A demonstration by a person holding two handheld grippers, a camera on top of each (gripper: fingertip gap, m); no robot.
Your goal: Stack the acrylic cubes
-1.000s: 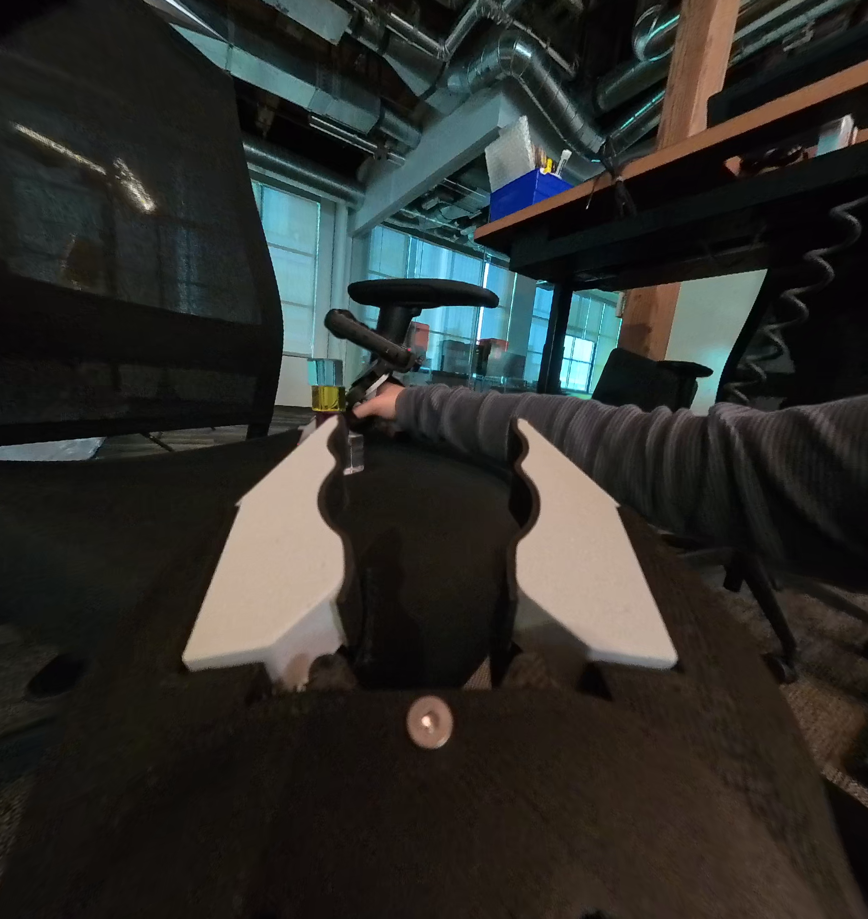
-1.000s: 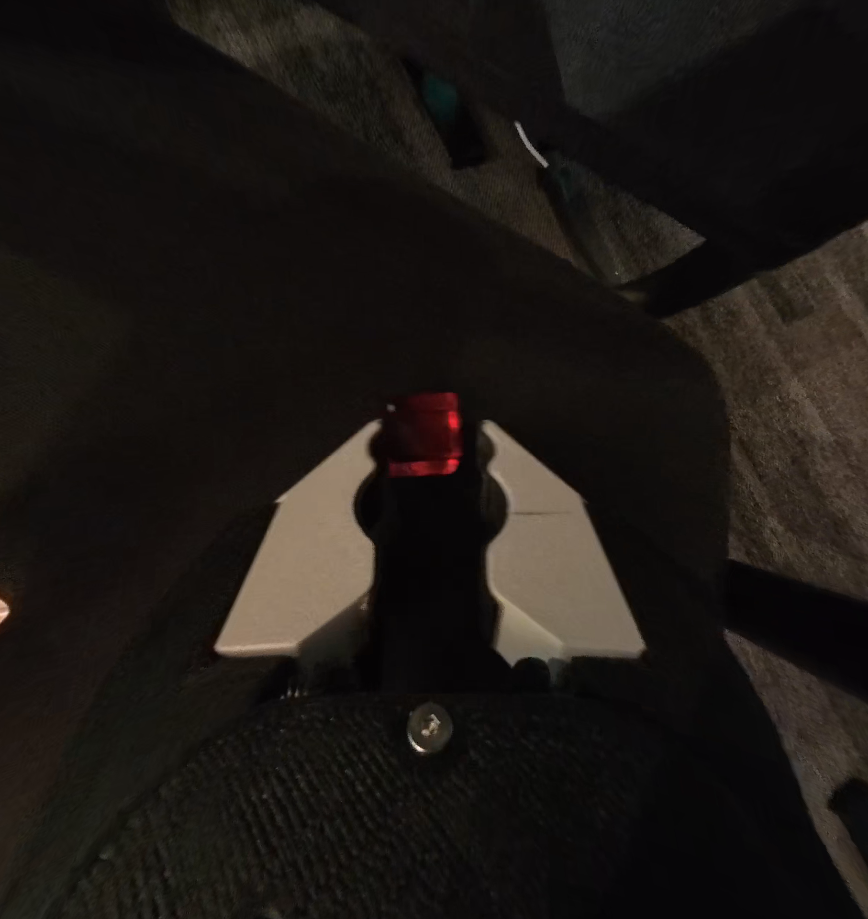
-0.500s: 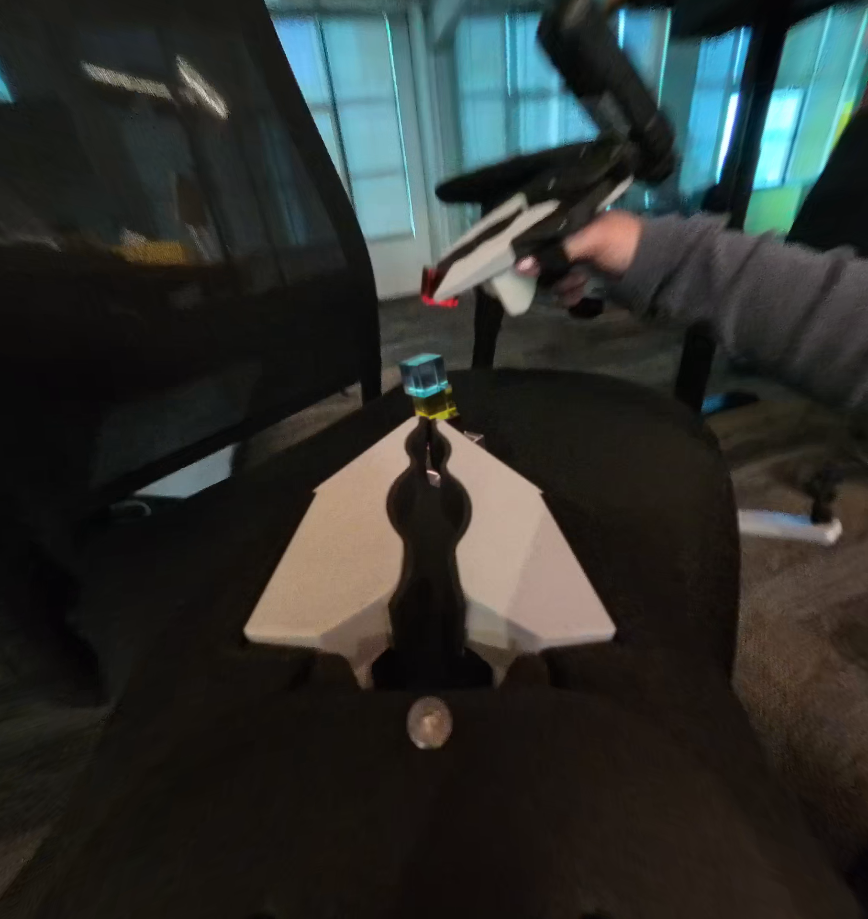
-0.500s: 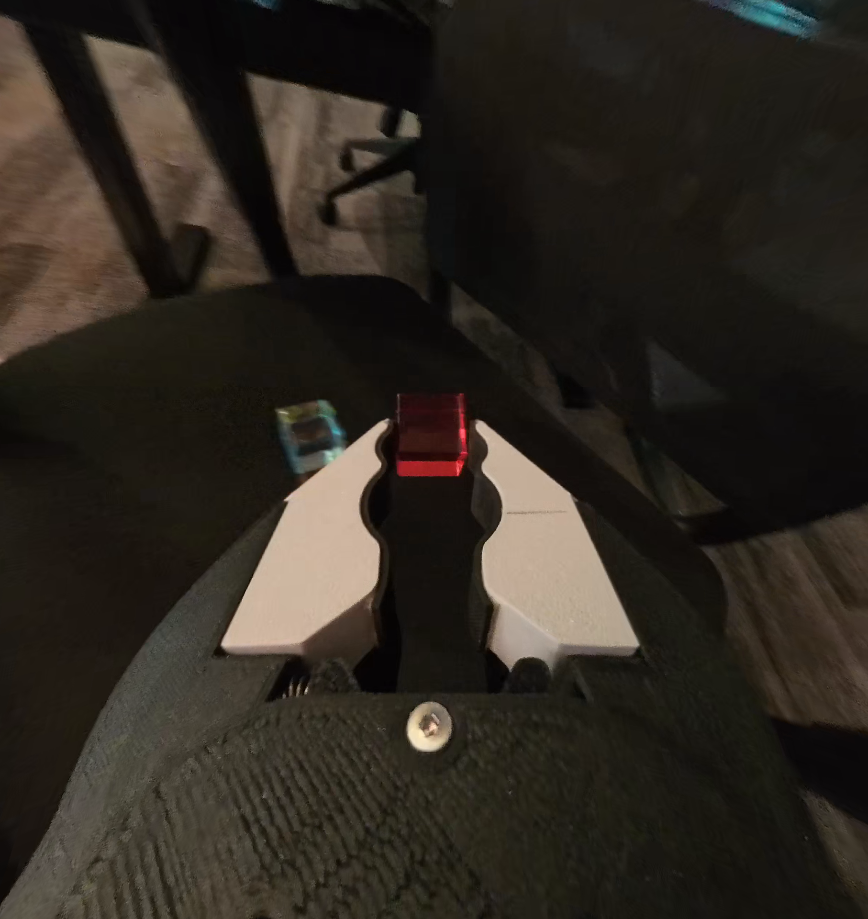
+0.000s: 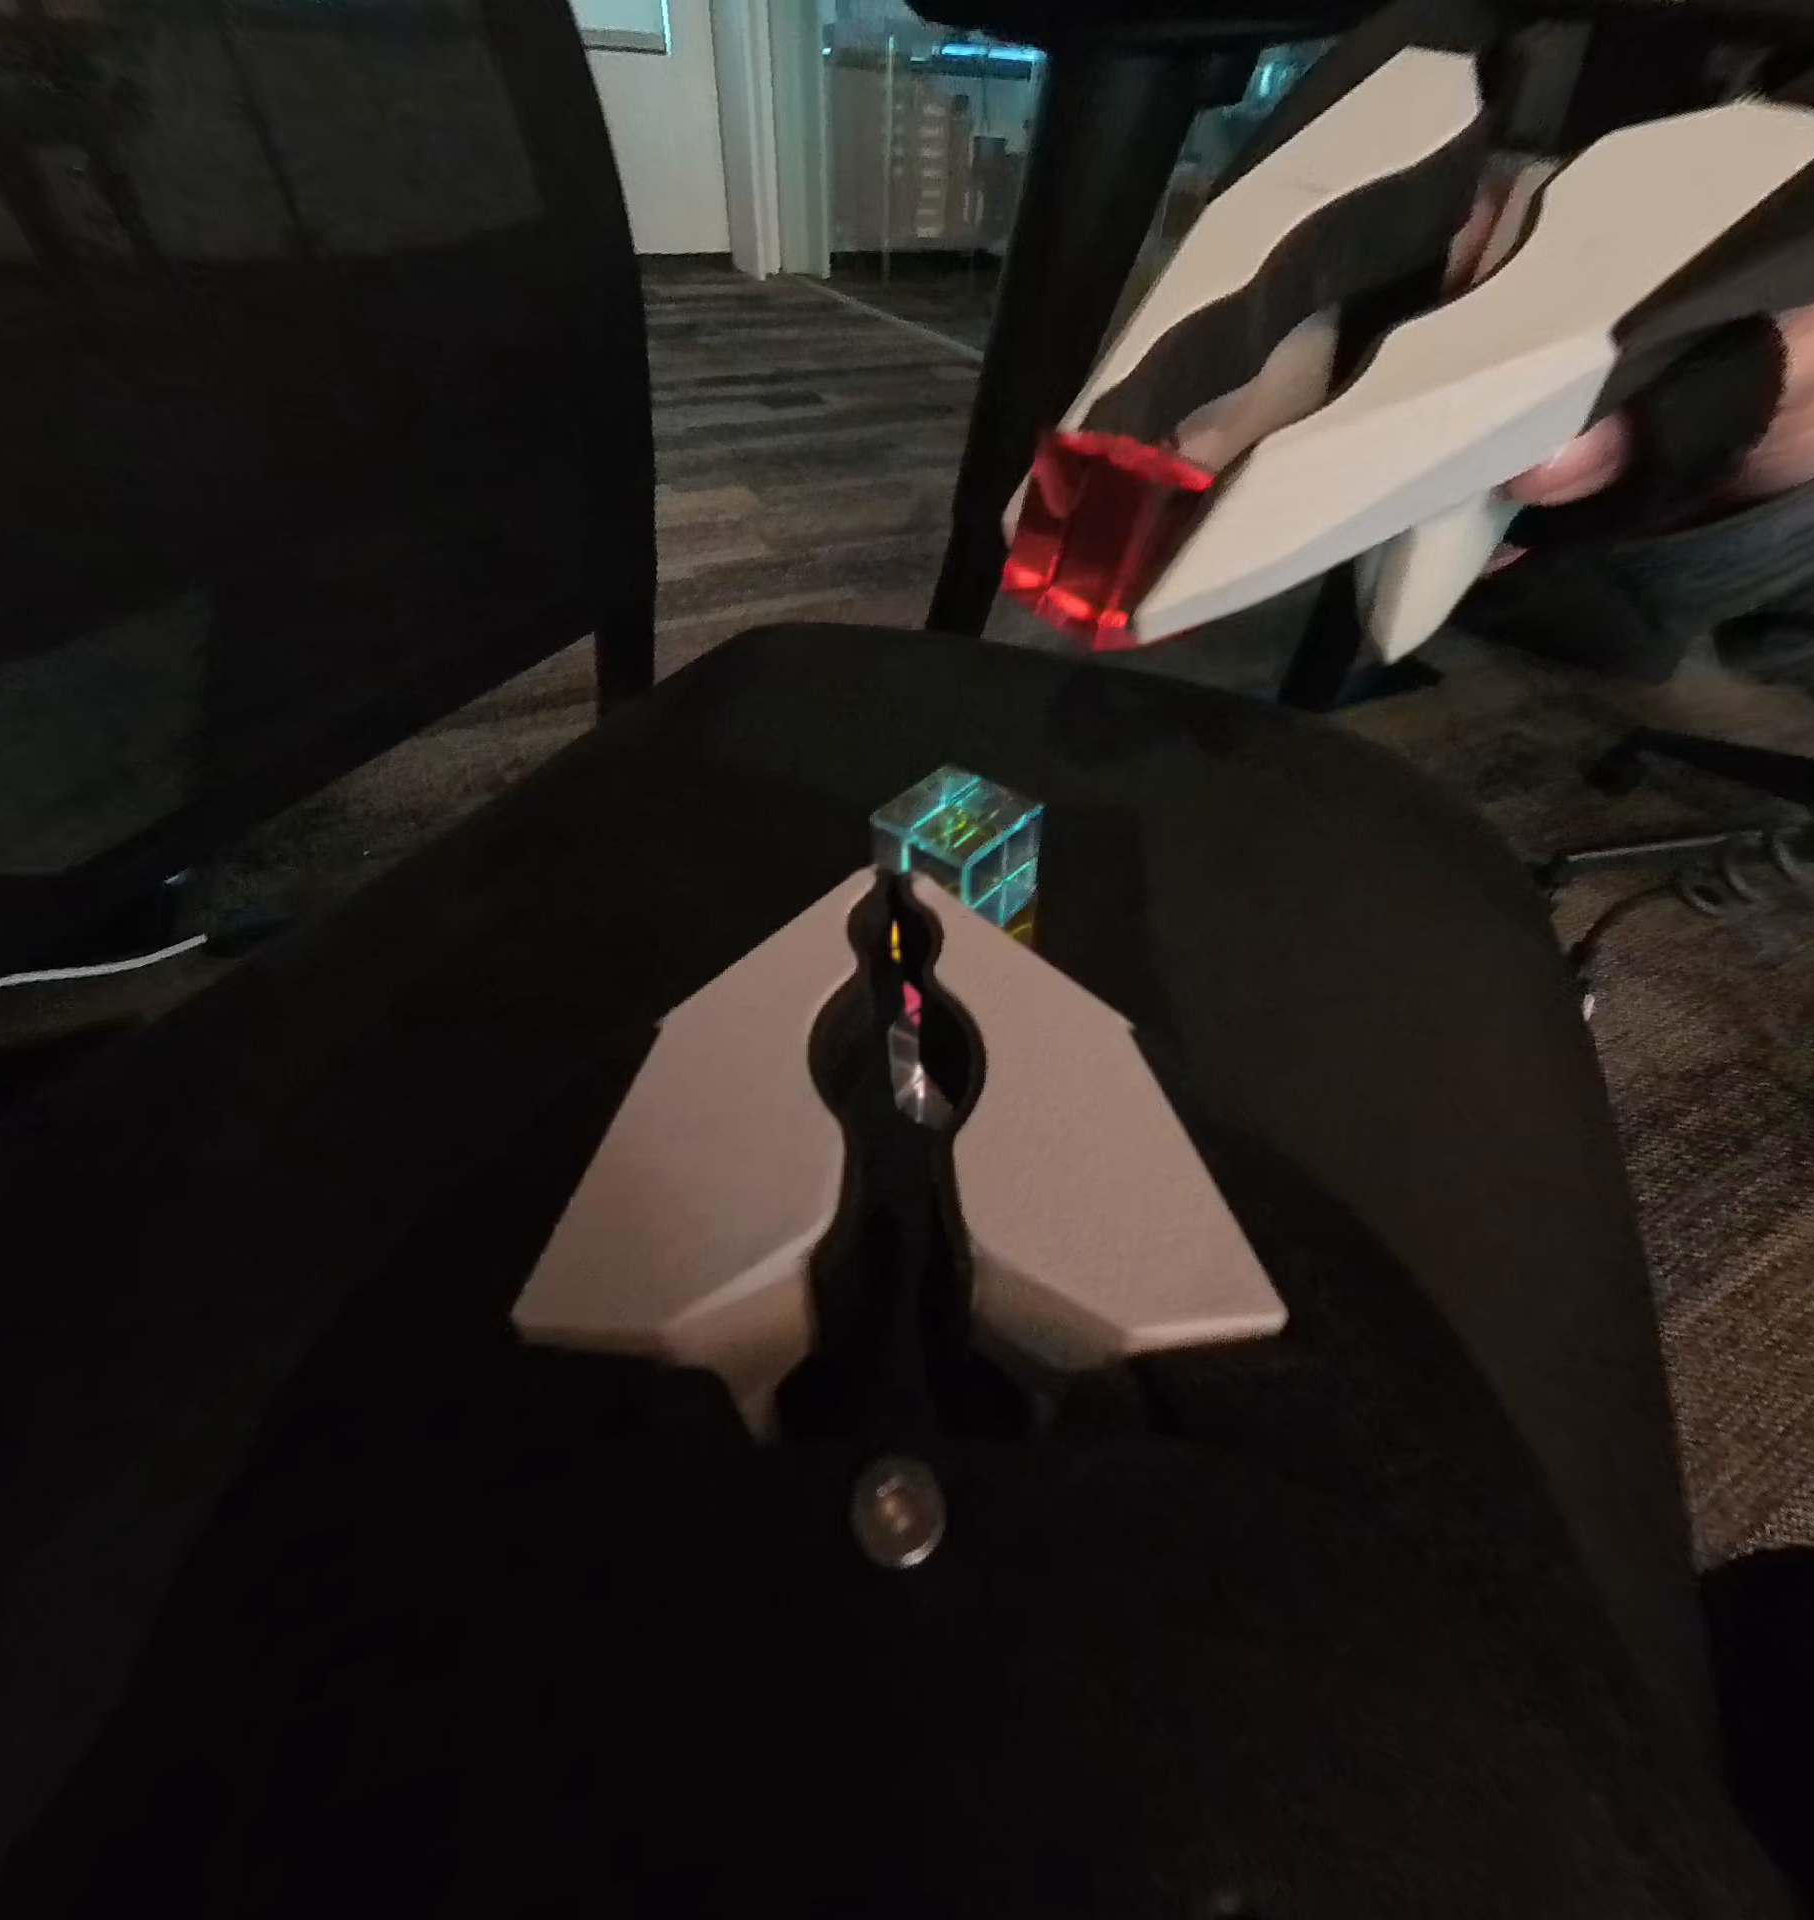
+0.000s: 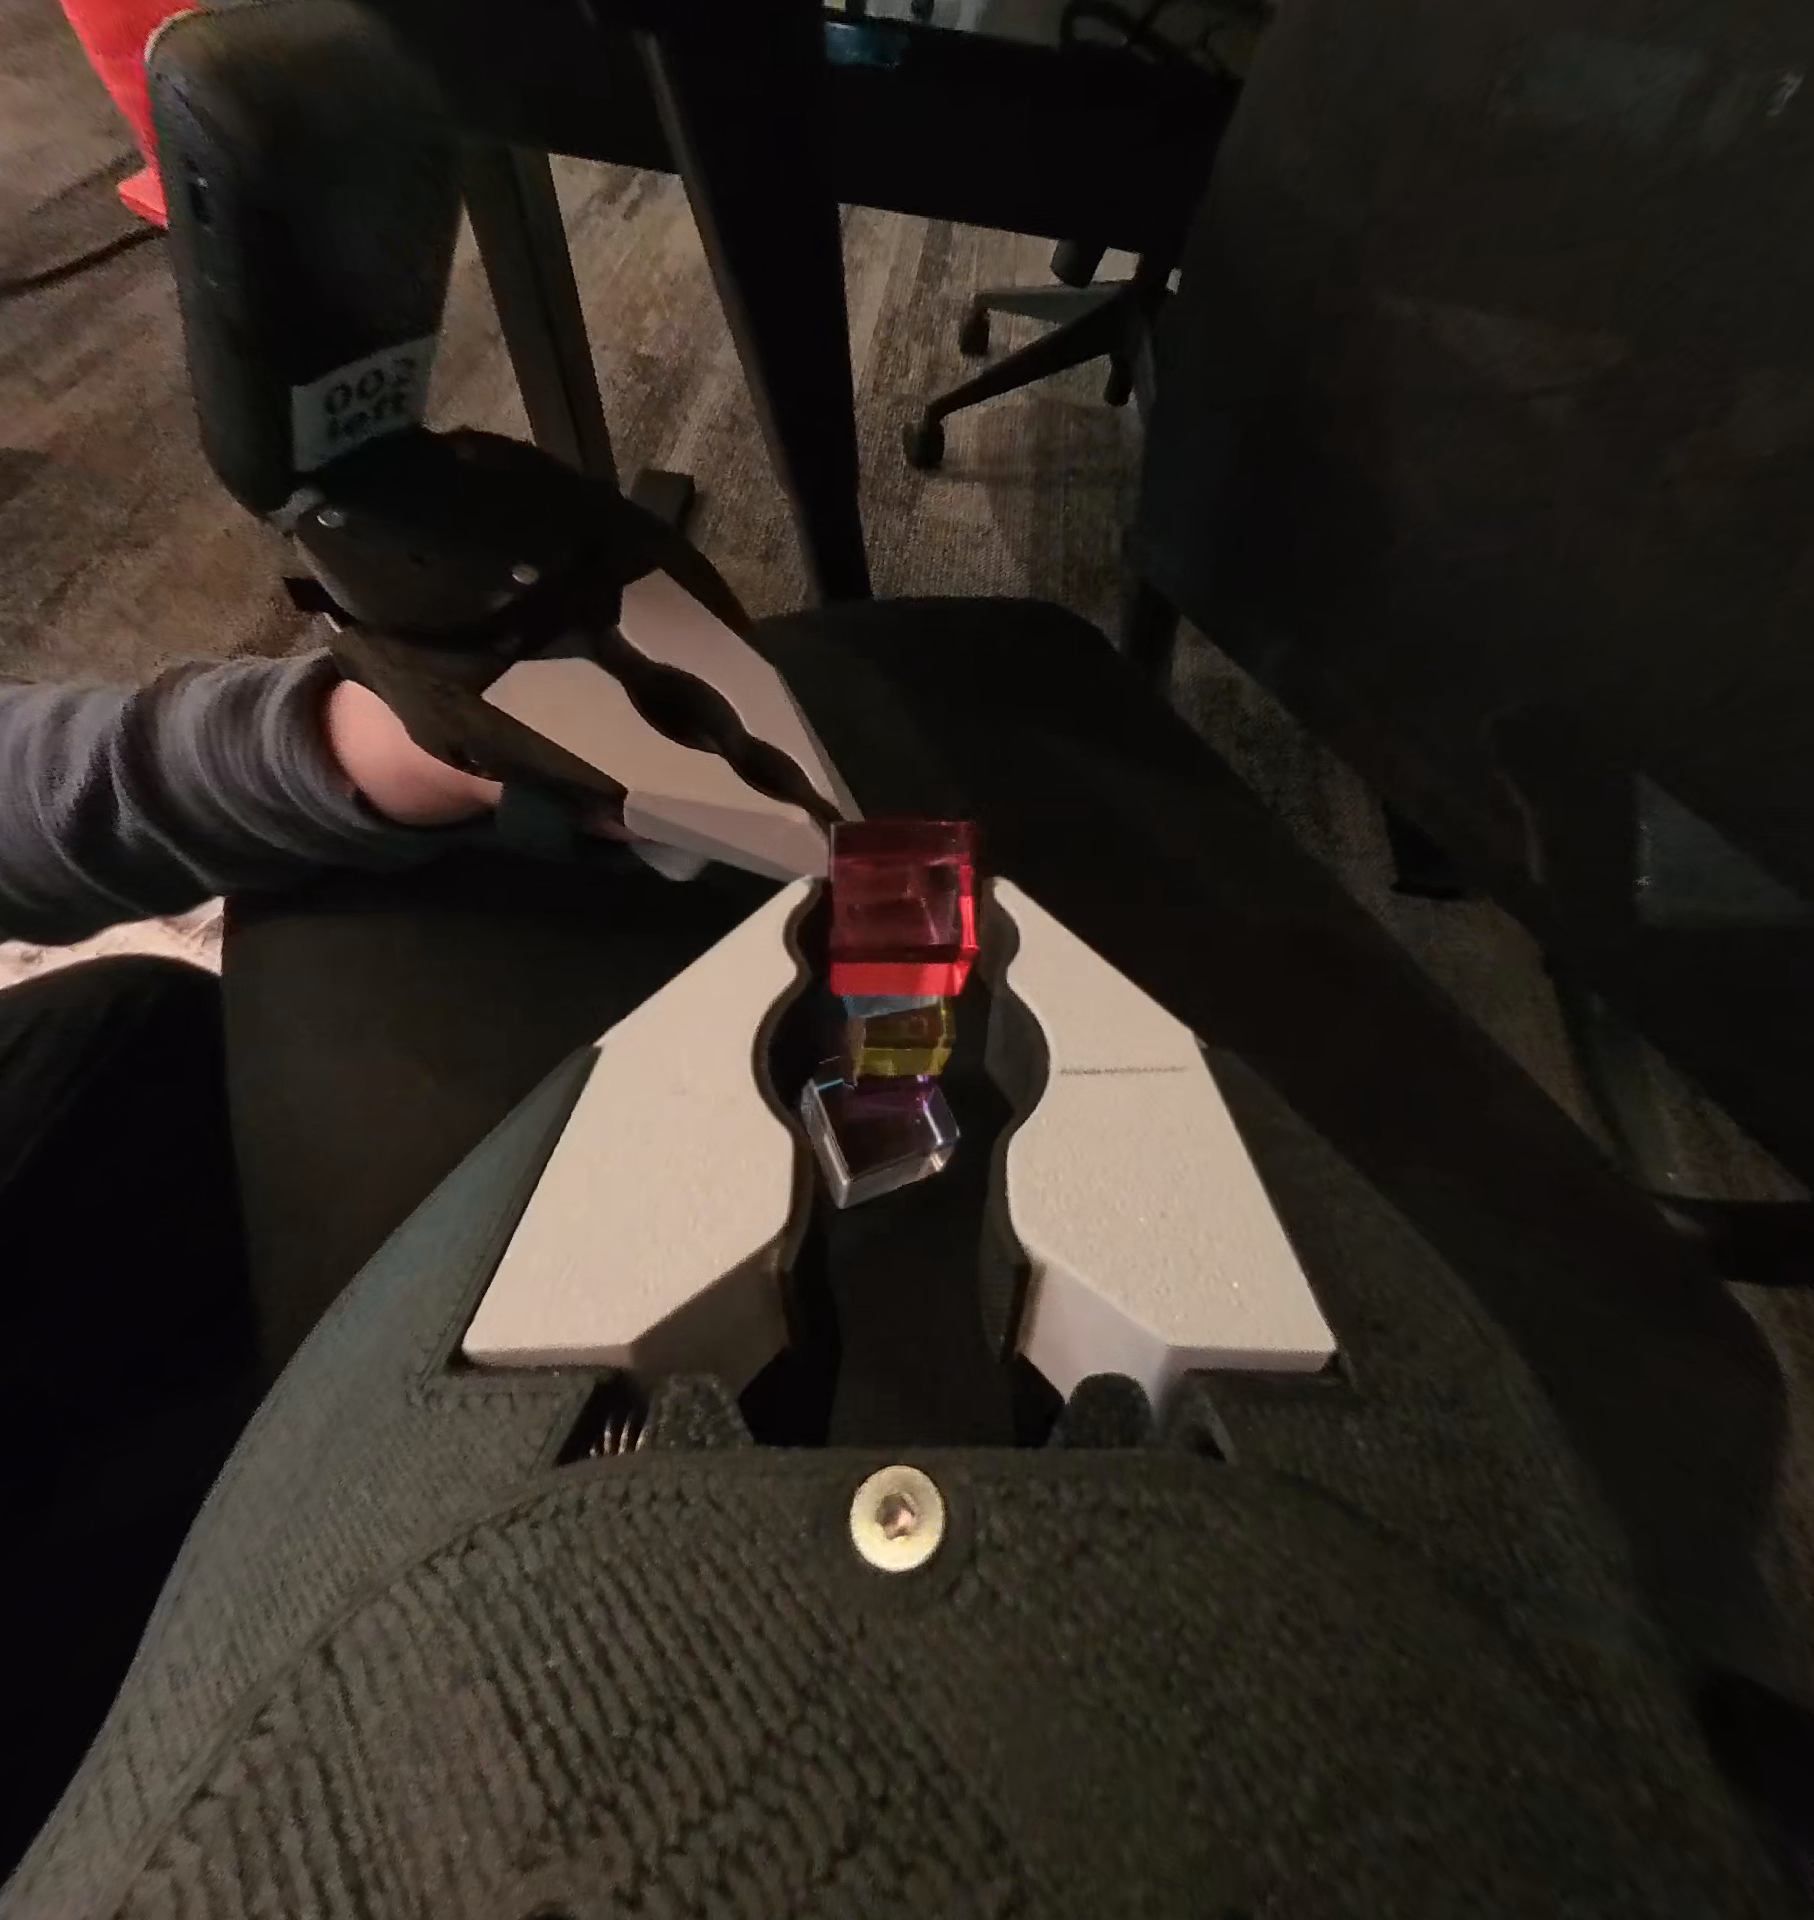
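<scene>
Cubes of clear coloured plastic stand stacked on the black seat point(image 5: 1298, 935) of an office chair. In the left wrist view the left gripper point(image 5: 890, 883) has its two pale fingers closed tip to tip with nothing between them, and those tips sit just in front of the stack, at about 7 o'clock from the blue cube point(image 5: 960, 836) on top. A yellow cube point(image 5: 1028, 925) peeks out beneath the blue one.

At 2 o'clock in that view the right gripper point(image 5: 1090, 540) hangs above the seat, tilted down, with a red cube point(image 5: 1090, 530) pinched at its fingertips. A hand point(image 5: 1713, 416) grips its body.

The right wrist view looks down along its own fingers: the red cube point(image 6: 903, 904) sits clamped between both pads at the tips, and through the gap behind it the stack shows below: blue, then yellow point(image 6: 903, 1044), then a purple cube point(image 6: 887, 1138). The left gripper point(image 6: 830, 821) reaches in from 10 o'clock, its closed tips just beside the red cube's upper left corner. A grey sleeve point(image 6: 103, 769) runs off at 9 o'clock. Carpet floor point(image 6: 51, 364) and chair legs lie beyond.
</scene>
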